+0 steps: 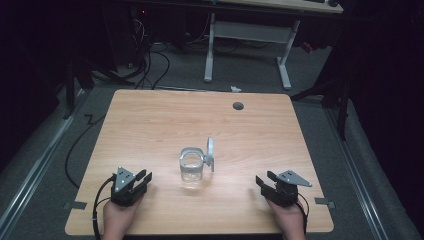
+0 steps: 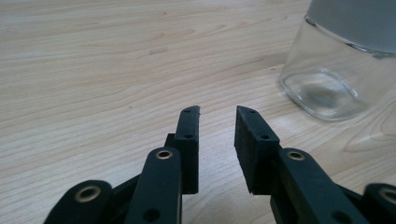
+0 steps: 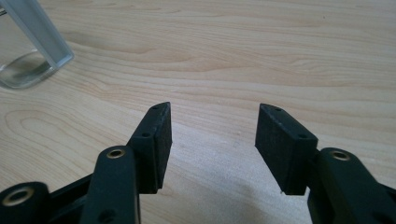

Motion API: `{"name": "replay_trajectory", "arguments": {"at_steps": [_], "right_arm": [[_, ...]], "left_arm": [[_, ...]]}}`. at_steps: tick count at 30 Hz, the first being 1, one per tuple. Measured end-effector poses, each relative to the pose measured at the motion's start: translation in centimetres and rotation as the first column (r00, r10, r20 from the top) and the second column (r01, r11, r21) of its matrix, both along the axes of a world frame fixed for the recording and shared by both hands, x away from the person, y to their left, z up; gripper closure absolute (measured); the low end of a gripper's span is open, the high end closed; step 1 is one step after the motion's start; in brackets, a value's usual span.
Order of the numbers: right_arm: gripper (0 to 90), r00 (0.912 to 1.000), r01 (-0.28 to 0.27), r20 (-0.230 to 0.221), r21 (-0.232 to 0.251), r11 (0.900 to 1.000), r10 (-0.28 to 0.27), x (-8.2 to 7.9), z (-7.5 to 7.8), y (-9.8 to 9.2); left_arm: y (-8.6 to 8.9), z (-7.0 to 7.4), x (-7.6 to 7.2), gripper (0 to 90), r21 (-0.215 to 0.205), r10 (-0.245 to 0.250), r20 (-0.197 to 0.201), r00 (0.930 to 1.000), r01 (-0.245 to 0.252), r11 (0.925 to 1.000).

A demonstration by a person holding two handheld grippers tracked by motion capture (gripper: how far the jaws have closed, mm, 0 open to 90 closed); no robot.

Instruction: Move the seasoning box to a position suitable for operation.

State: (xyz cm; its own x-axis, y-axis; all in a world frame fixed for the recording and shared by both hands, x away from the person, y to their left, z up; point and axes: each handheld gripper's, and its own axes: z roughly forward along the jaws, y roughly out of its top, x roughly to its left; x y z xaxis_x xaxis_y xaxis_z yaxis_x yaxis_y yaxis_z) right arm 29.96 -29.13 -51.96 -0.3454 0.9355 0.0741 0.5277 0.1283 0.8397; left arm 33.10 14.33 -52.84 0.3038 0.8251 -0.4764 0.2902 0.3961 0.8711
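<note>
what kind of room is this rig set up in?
Most likely a lab or workshop data-collection bay, not a home. A bare wooden table with a cable grommet stands on grey floor, loose cables trail behind it, and a white-framed workbench sits beyond. On the table: one glass jar, lid open.

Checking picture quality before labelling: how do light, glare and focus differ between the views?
High view: table evenly lit, surroundings dark, clear jar faint against the wood. Left gripper view: jar soft and cut by the edge, wood grain crisp. Right gripper view: soft shadow under the right gripper, lid blurred.
</note>
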Motion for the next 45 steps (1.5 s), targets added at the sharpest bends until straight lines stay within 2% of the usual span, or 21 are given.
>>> {"name": "replay_trajectory", "arguments": {"at_steps": [3,8,9,11,14,16,17,18,20,22,27,36,44,45], "right_arm": [[48.2,0.9999,-0.014,-0.007,0.018,1.0,0.015,-0.2,-0.3,-0.1],[52.0,0.9992,-0.038,0.014,-0.006,0.999,0.038,-1.0,-0.2,-0.2],[55.9,0.9982,-0.055,0.021,-0.008,0.998,0.055,-1.5,-0.1,-0.4],[57.8,0.9982,-0.053,0.027,-0.006,0.999,0.053,-1.9,-0.1,-0.6],[60.2,0.998,-0.044,0.045,-0.009,0.999,0.045,-2.4,0.1,-1.0],[61.3,0.9979,-0.041,0.051,-0.001,0.999,0.041,-2.5,0.2,-1.2],[66.4,0.9975,-0.047,0.055,0.031,0.998,0.045,-2.8,0.3,-1.4],[67.4,0.9971,-0.054,0.056,0.047,0.997,0.052,-2.8,0.4,-1.6],[70.3,0.9967,-0.051,0.066,0.052,0.997,0.047,-2.9,0.5,-1.6],[71.7,0.9969,-0.046,0.067,0.052,0.998,0.042,-2.9,0.6,-1.5],[75.1,0.9957,-0.068,0.066,0.049,0.996,0.065,-2.8,0.5,-1.1],[72.3,0.9942,-0.086,0.066,0.014,0.996,0.085,-2.4,0.2,-0.3],[75.0,0.9951,-0.068,0.073,0.02,0.997,0.066,-2.5,0.3,-0.5],[75.7,0.995,-0.068,0.075,0.021,0.997,0.066,-2.6,0.4,-0.6]], "left_arm": [[-0.6,0.1,0.0,74.7,0.016,-0.018,0.013,0.9998,0.018,0.9997],[-1.7,0.1,0.3,75.4,0.018,-0.037,0.005,0.9993,0.037,0.9992],[-2.2,0.1,0.5,75.4,0.022,-0.04,0.002,0.9992,0.04,0.9989],[-2.4,0.1,0.5,76.1,0.027,-0.045,0.002,0.999,0.045,0.9986],[-3.6,0.0,1.1,78.4,0.038,-0.06,-0.005,0.9982,0.06,0.9975],[-3.9,0.0,1.4,79.8,0.035,-0.06,-0.007,0.9981,0.061,0.9975],[-4.6,0.0,2.0,80.6,0.029,-0.069,-0.012,0.9975,0.07,0.9971],[-5.0,0.0,2.2,81.2,0.032,-0.076,-0.011,0.9971,0.076,0.9966],[-5.6,-0.1,2.6,83.6,0.046,-0.087,-0.011,0.9961,0.088,0.9951],[-6.1,-0.2,2.8,87.3,0.032,-0.09,-0.008,0.9959,0.09,0.9954],[-6.5,-0.2,2.5,90.0,0.038,-0.102,-0.003,0.9948,0.102,0.9941],[-7.0,0.2,1.7,90.0,0.022,-0.128,0.004,0.9918,0.128,0.9916],[-8.0,0.2,1.1,90.0,0.031,-0.158,0.002,0.9874,0.158,0.9869],[-8.1,0.3,1.0,90.0,0.023,-0.16,0.0,0.9872,0.16,0.9869]]}}
